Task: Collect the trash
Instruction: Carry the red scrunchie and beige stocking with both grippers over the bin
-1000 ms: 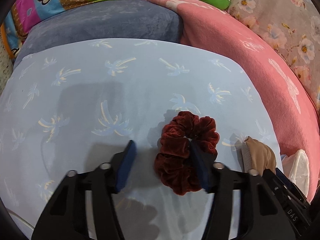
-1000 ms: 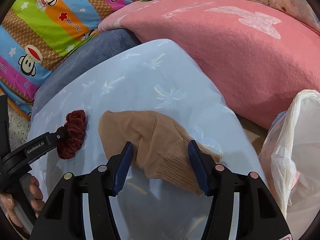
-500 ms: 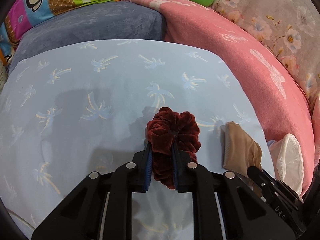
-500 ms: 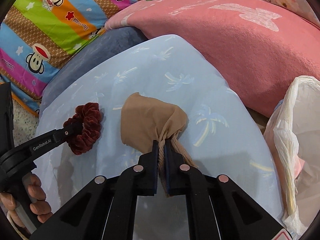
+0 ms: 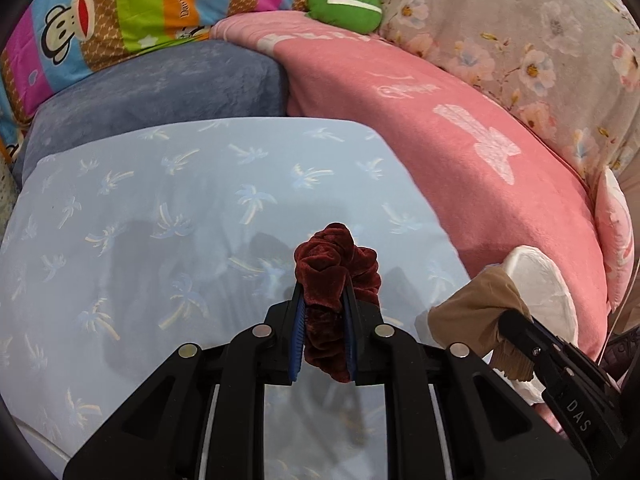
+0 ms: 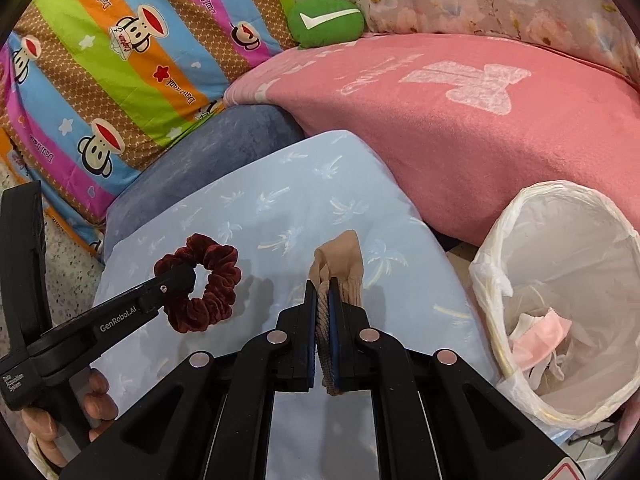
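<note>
**Scrunchie and stocking sock, both pinched and clear of the cushion**

Item 1. Dark red velvet scrunchie (image 5: 335,276). Held by the left gripper (image 5: 322,322), whose blue-padded fingers (image 5: 297,336) pinch one side of the ring. Part of the fabric bunches above the pads and a lobe hangs below them. In the right wrist view the scrunchie (image 6: 208,280) hangs as an open ring off the left fingertips, above the cushion, its shadow cast on the cover just beside it.

Item 2. Tan stocking sock (image 6: 340,268). Held by the right gripper (image 6: 322,316), fingers pressed nearly together on the ribbed cuff (image 6: 323,332). The sheer foot part stands up beyond the fingertips. In the left wrist view the sock (image 5: 474,312) hangs from the right gripper (image 5: 505,322) in front of the bin rim.

Item 3. Hand (image 6: 68,416). Fingers wrapped round the left gripper's handle, lower left of the right wrist view.

Item 4. Pale blue cushion cover with palm-tree print (image 5: 168,216). Lies beneath both grippers.

Item 5. Waste bin lined with a white plastic bag (image 6: 496,256). Stands to the right of the blue cushion, just beside it. Crumpled white and pink scraps (image 6: 536,336) lie inside.

Item 6. Surroundings. Grey-blue cushion (image 5: 160,92) behind the pale blue cover; pink blanket (image 5: 440,152) to the right; striped monkey-print fabric (image 6: 120,60); green plush with a white tick (image 6: 326,20); floral fabric (image 5: 520,20).
</note>
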Available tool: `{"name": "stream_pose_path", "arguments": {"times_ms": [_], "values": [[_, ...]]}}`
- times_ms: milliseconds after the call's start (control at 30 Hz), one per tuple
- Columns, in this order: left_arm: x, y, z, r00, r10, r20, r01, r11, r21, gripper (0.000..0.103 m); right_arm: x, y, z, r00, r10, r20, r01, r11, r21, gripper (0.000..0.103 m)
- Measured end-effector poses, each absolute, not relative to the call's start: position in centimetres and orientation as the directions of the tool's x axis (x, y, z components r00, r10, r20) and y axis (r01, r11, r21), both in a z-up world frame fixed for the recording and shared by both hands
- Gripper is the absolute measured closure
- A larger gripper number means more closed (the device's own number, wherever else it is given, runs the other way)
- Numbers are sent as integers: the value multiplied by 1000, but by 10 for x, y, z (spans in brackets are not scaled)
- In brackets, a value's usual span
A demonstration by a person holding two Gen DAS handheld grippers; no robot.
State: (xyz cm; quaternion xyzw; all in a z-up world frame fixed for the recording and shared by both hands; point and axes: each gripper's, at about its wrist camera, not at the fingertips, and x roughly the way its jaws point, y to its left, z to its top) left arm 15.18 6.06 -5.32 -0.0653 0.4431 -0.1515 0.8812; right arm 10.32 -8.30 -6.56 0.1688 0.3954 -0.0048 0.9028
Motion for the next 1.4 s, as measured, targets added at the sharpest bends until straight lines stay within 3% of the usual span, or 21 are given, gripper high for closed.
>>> {"name": "stream_pose_path", "arguments": {"times_ms": [600, 1400], "values": [[101, -8, -10, 578, -434, -691, 392, 890, -231, 87, 31, -142, -2, 794, 34, -607, 204, 925, 319, 97], [73, -101, -1, 503, -513, -696, 564, 805, -186, 86, -23, -232, 5, 819, -98, -566, 353, 863, 362, 97]]}}
